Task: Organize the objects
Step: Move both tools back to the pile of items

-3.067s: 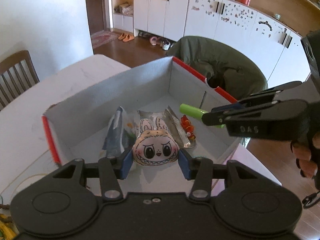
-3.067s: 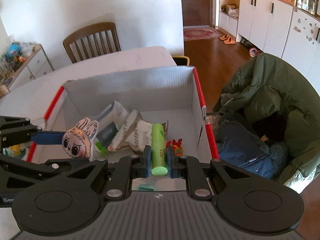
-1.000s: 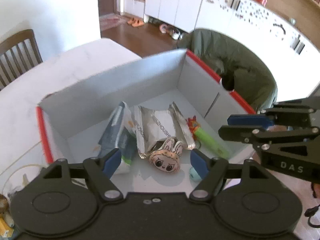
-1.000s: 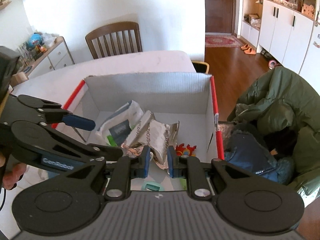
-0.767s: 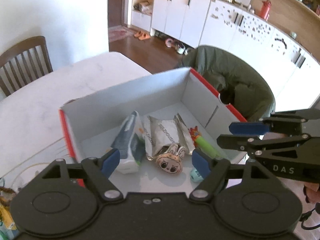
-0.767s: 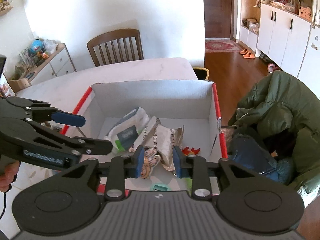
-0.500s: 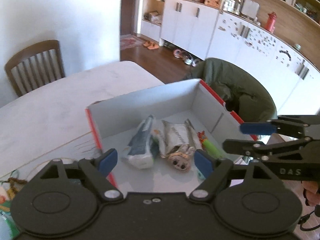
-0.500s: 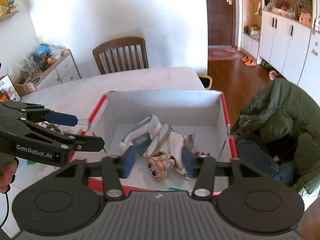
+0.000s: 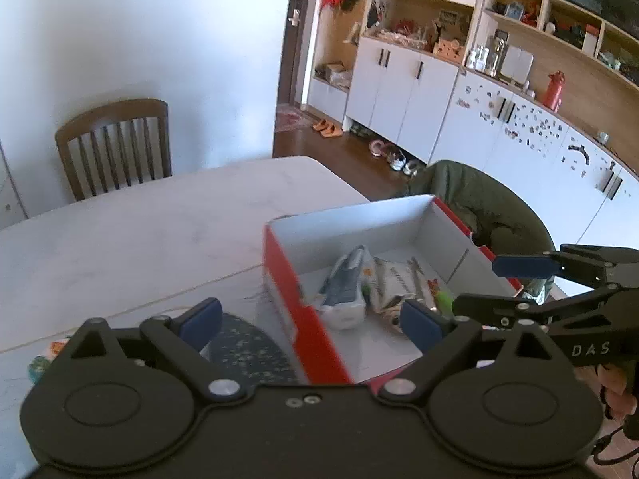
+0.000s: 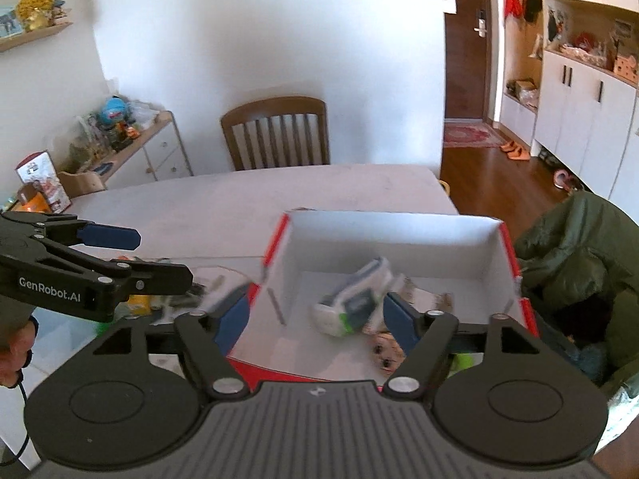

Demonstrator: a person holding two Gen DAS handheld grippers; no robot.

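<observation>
A shallow cardboard box [image 9: 287,279] with red outer walls and a pale grey-white inside sits at the near right corner of a white marble-look bench [image 9: 139,231]. Several things lie together on its floor. A white and dark blue pouch with a green patch [image 9: 345,291] lies on its side towards the middle. Just beside it lies a crinkled silver foil packet [image 9: 393,279] with dark lettering. A small doll head with big dark eyes [image 10: 385,353] lies at the near side, partly hidden by the tongs. A lime green tube [image 9: 443,301] and a small red and orange toy [image 9: 433,284] lie nearer the right wall.

The left tongs [image 9: 307,321] hang above the box's near left corner, their blue-padded fingers spread wide with nothing between them. The right tongs [image 10: 317,313] hang over the box's near edge, likewise spread wide and empty.

The left wrist view shows a dark speckled flat thing [image 9: 243,349] on the bench just left of the box, a green coat over a chair [image 9: 487,207] beyond the box, and white cupboards [image 9: 403,95] along the far wall. The green tube shows clearly here.

The right wrist view is blurred near the box. It shows a jumble of small items [image 10: 167,299] on the bench left of the box, too smeared to name. It also shows a wooden chair [image 10: 275,135] at the far side of the bench, and a low cabinet heaped with toys [image 10: 120,127] by the white wall
</observation>
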